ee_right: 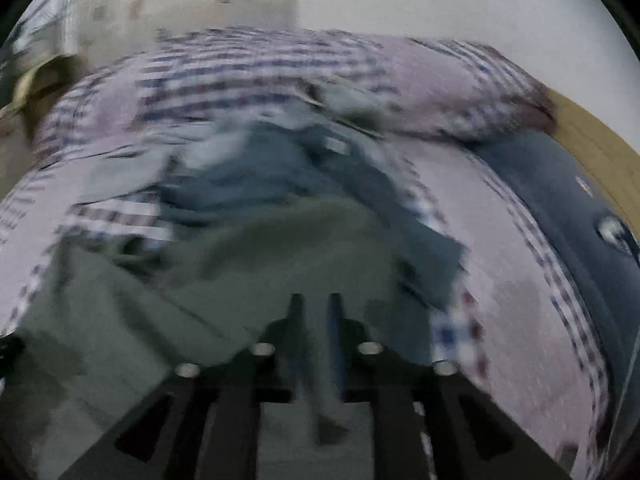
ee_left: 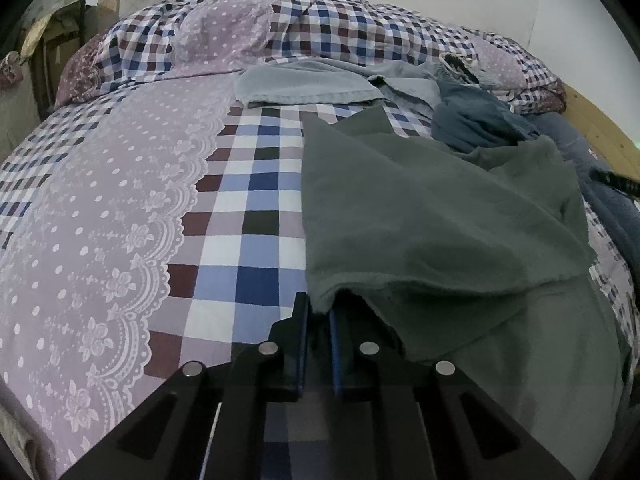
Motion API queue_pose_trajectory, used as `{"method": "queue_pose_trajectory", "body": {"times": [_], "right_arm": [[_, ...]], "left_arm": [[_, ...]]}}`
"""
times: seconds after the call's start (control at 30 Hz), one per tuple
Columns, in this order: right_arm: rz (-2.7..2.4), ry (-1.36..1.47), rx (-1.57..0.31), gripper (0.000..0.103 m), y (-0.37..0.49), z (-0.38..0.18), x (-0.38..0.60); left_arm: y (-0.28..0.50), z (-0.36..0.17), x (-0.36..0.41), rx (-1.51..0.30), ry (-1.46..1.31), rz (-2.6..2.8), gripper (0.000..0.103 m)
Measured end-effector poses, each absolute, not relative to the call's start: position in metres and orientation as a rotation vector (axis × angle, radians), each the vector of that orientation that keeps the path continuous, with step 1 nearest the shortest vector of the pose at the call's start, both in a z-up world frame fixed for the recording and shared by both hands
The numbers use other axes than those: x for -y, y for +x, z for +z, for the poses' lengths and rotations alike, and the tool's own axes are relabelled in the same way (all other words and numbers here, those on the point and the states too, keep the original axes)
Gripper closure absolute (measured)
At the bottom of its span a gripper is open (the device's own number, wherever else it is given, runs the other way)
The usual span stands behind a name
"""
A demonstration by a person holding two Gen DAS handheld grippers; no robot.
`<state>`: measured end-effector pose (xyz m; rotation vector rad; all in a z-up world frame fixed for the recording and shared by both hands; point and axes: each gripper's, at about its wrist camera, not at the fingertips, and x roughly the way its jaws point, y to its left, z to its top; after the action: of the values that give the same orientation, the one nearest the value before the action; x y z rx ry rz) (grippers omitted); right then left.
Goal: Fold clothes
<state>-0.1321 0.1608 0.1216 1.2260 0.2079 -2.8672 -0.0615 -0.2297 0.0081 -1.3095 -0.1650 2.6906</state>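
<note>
A grey-green garment lies spread over the right half of the bed, one layer lifted over another. My left gripper is shut on the garment's near left corner, the cloth pinched between its blue pads. The right wrist view is blurred by motion. There the same grey-green garment fills the lower left, and my right gripper has its fingers close together with a strip of cloth hanging between them. A dark blue garment and a light blue one lie crumpled further back.
The bed has a checked and lilac dotted cover. A rolled quilt lies along the far edge. A navy cloth and a wooden bed frame run along the right side. A wall stands behind.
</note>
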Motion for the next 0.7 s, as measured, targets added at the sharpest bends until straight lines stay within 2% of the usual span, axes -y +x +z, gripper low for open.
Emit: {"method": "queue_pose_trajectory", "body": {"times": [0.03, 0.1, 0.23, 0.43, 0.7], "right_arm": [[-2.838, 1.204, -0.198, 0.069, -0.136, 0.125, -0.148], [-2.777, 1.189, -0.175, 0.068, -0.148, 0.128, -0.122], [-2.622, 1.208, -0.251, 0.062, -0.174, 0.117, -0.069], [-2.325, 1.299, -0.071, 0.059, -0.242, 0.078, -0.005], [-2.186, 1.52, -0.29, 0.057, -0.306, 0.006, 0.053]], "left_arm": [[-0.061, 0.008, 0.231, 0.176, -1.309, 2.687, 0.094], [-0.06, 0.008, 0.232, 0.189, -1.309, 2.683, 0.094], [-0.058, 0.008, 0.231, 0.19, -1.311, 2.679, 0.094], [-0.057, 0.008, 0.232, 0.205, -1.31, 2.674, 0.094], [-0.059, 0.006, 0.236, 0.252, -1.308, 2.654, 0.094]]}}
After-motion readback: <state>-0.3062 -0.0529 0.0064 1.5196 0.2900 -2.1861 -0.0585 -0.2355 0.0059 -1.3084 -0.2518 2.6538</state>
